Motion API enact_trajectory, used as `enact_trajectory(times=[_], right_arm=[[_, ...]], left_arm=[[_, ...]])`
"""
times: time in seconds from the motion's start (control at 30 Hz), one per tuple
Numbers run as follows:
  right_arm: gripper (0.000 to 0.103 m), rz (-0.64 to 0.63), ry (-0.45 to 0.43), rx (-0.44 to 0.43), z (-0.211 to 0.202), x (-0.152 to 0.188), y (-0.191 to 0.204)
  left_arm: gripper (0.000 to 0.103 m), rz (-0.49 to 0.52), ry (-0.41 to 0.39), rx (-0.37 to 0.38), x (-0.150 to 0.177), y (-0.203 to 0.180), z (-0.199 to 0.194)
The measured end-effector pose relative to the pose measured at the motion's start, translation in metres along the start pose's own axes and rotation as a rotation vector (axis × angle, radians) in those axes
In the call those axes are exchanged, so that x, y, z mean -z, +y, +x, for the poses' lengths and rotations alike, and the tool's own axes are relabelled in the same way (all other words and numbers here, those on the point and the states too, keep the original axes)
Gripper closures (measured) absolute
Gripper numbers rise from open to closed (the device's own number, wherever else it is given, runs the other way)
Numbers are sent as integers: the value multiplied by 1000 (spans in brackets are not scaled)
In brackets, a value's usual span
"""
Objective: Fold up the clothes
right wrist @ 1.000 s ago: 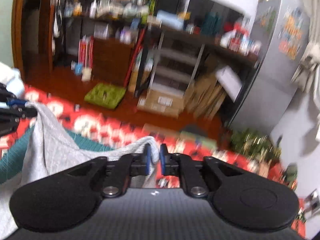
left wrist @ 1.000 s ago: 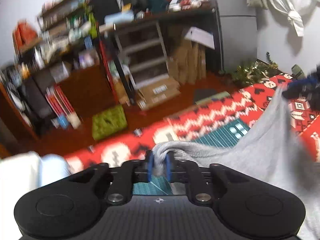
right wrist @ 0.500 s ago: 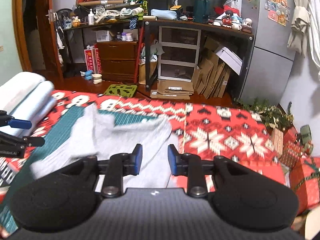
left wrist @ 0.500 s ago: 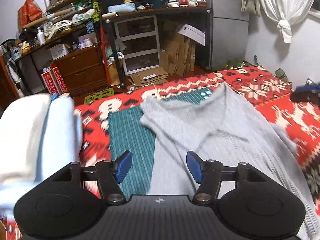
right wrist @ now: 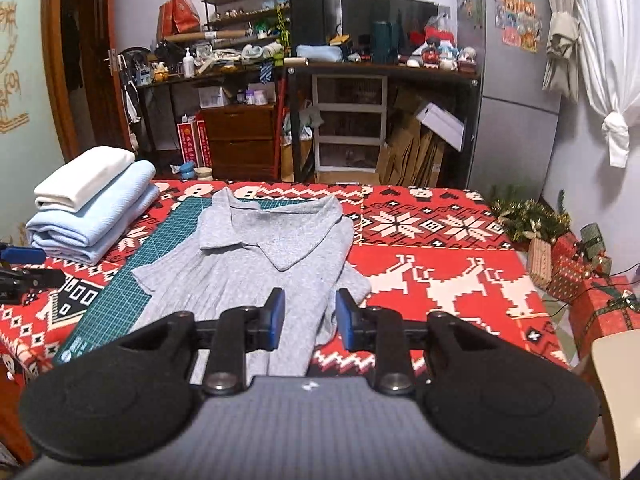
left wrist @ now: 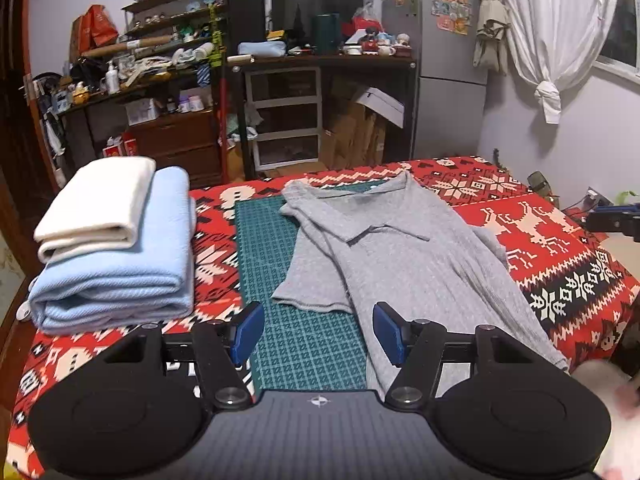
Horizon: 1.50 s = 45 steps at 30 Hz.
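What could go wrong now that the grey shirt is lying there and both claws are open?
The shirt lies crooked, half on the green mat, half on the red cloth, so folds may come out skewed. One sleeve looks bunched, and may get creased into the fold if not smoothed. The folded stack sits close by; the left gripper could knock it while reaching. The right gripper holds nothing.

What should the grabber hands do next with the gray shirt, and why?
Probably bring the open left gripper down to the gray shirt's left sleeve and fold it inward: the shirt lies flat and unfolded, and both grippers are empty.
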State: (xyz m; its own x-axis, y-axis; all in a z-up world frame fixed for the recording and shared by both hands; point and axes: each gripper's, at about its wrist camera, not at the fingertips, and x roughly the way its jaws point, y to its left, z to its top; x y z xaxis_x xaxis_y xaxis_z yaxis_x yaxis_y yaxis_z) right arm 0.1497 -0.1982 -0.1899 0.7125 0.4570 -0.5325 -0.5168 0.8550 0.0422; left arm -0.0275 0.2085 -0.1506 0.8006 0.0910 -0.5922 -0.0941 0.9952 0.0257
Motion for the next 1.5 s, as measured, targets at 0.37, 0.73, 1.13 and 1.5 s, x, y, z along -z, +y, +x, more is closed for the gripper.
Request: enact_trajectory(times=[0.37,0.73,1.13,1.5], right_arm=[[73,57,31,-2,29,3,-29],[82,165,142,30,134,-8,-72],[80,118,152,-55,208,2,-92],[99,-108,167,-2,231,-2,-41]], left_arm=[[54,-81,15,29,-18,25,47],[66,-40,115,132,-23,46,142],[66,6,39,242,-11,51,177],[96,119,58,190,-7,36,187]])
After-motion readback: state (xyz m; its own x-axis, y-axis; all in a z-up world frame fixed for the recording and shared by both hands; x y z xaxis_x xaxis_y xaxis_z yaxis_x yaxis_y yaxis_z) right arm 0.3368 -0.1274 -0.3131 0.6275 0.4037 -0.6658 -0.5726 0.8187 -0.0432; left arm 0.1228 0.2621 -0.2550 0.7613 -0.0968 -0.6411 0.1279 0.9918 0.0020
